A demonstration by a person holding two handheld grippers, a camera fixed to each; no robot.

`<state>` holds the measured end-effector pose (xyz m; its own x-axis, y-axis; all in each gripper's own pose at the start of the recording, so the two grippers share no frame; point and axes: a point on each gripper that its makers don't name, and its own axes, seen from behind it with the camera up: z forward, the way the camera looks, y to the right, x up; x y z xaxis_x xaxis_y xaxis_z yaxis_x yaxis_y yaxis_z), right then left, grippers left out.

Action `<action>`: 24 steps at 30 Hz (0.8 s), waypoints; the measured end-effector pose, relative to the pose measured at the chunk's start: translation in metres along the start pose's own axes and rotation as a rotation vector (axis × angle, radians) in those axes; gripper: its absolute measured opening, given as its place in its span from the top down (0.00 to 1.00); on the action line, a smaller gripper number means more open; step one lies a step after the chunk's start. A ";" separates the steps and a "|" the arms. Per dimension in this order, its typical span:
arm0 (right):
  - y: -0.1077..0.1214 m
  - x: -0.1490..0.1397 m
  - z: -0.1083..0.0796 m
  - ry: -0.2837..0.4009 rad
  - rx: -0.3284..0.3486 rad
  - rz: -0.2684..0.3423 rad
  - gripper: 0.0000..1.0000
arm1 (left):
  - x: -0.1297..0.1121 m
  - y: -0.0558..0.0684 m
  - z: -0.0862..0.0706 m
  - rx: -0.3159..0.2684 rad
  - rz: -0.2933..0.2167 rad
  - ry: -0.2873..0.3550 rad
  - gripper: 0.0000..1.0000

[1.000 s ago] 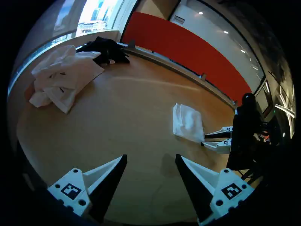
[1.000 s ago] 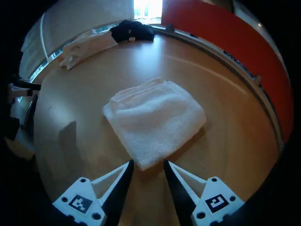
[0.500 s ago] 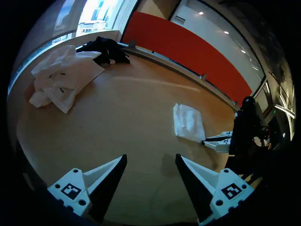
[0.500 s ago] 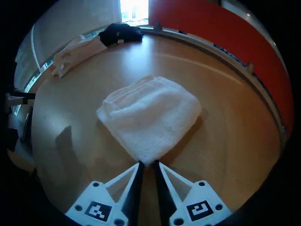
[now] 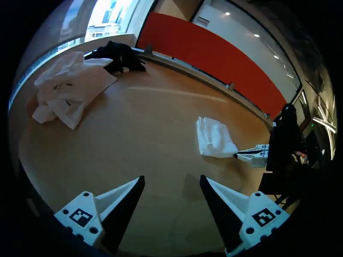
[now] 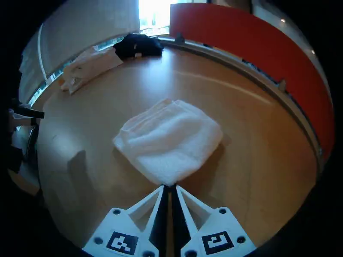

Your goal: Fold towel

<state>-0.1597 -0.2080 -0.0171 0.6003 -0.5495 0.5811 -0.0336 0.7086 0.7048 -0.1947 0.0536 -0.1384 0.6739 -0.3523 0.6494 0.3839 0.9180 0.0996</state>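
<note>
Pinching the folded towel (image 6: pixel 169 143) by its near corner: right gripper (image 6: pixel 169 187) clenched on it, mid-worktop (image 6: pixel 257 141), bare wood all round; left gripper (image 5: pixel 171 177) spread wide (clothes pile (image 5: pixel 68 88) at far edge). Coded square tags (image 6: pixel 121 242) on both.

The left gripper view looks low across the table (image 5: pixel 141 128) toward the red wall (image 5: pixel 214 55), with the towel (image 5: pixel 213 138) well off to its right. The right gripper view sits right at that towel, facing the same wall; both views share the white cloth heap (image 5: pixel 68 88).
</note>
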 end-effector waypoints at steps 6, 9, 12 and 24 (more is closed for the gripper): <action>0.007 0.035 -0.019 0.053 -0.012 -0.013 0.95 | 0.007 0.005 0.001 -0.013 0.018 0.004 0.05; 0.012 0.053 -0.029 0.081 -0.019 -0.026 0.95 | 0.012 0.009 0.001 -0.022 0.031 0.007 0.05; 0.017 0.071 -0.040 0.104 -0.028 -0.038 0.95 | 0.016 0.014 0.002 -0.033 0.043 0.011 0.05; 0.038 0.127 -0.086 0.179 -0.057 -0.041 0.96 | 0.034 0.039 0.002 -0.074 0.092 0.025 0.05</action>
<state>-0.0159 -0.2128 0.0481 0.7328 -0.4947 0.4671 0.0362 0.7138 0.6994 -0.1576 0.0780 -0.1107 0.7236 -0.2723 0.6342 0.3645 0.9311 -0.0162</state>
